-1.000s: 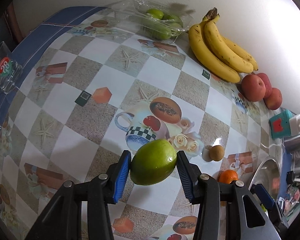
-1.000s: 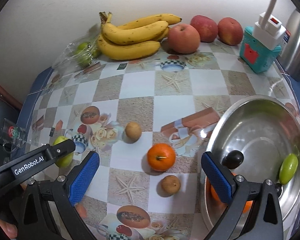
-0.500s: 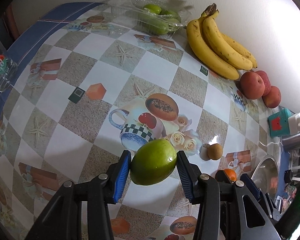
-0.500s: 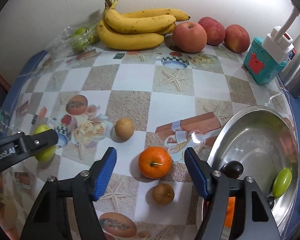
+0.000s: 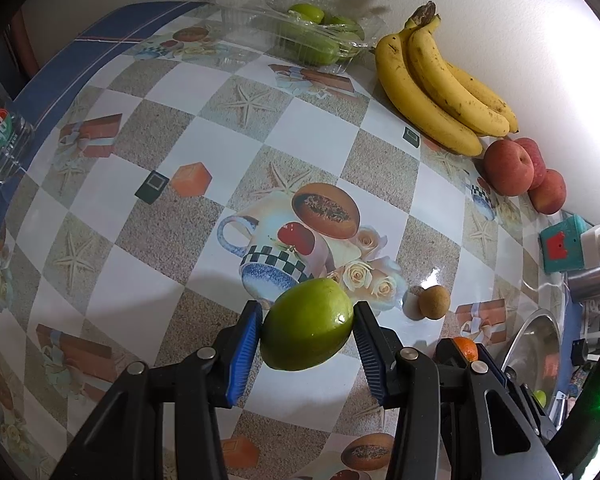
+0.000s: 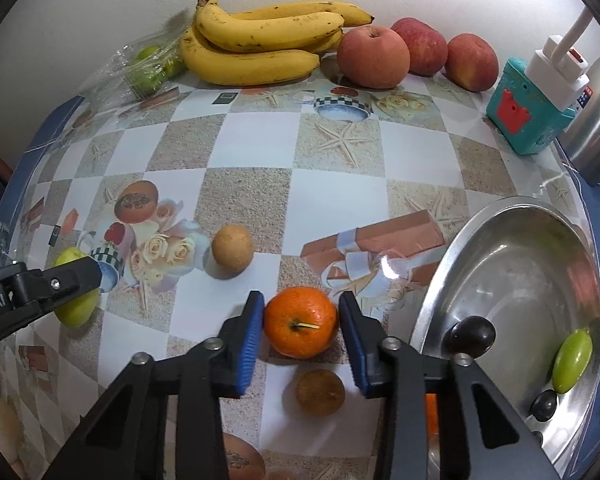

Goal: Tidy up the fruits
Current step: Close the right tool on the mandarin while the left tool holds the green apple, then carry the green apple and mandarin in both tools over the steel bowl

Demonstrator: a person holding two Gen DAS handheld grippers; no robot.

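A: Fruits are partly sorted: bananas (image 6: 260,46) and apples (image 6: 372,56) line the wall, and your steel bowl (image 6: 512,216) holds a few small pieces.

B: Left?

A: Your left gripper (image 5: 306,354) is clenched on a green fruit (image 5: 306,330) above the tabletop (image 5: 140,240). Your right gripper (image 6: 302,338) brackets the orange (image 6: 300,322), fingers not quite touching. Two brown fruits (image 6: 233,252) wait.

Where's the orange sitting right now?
In the right wrist view, the orange sits on the table between the right gripper fingers, left of the steel bowl.
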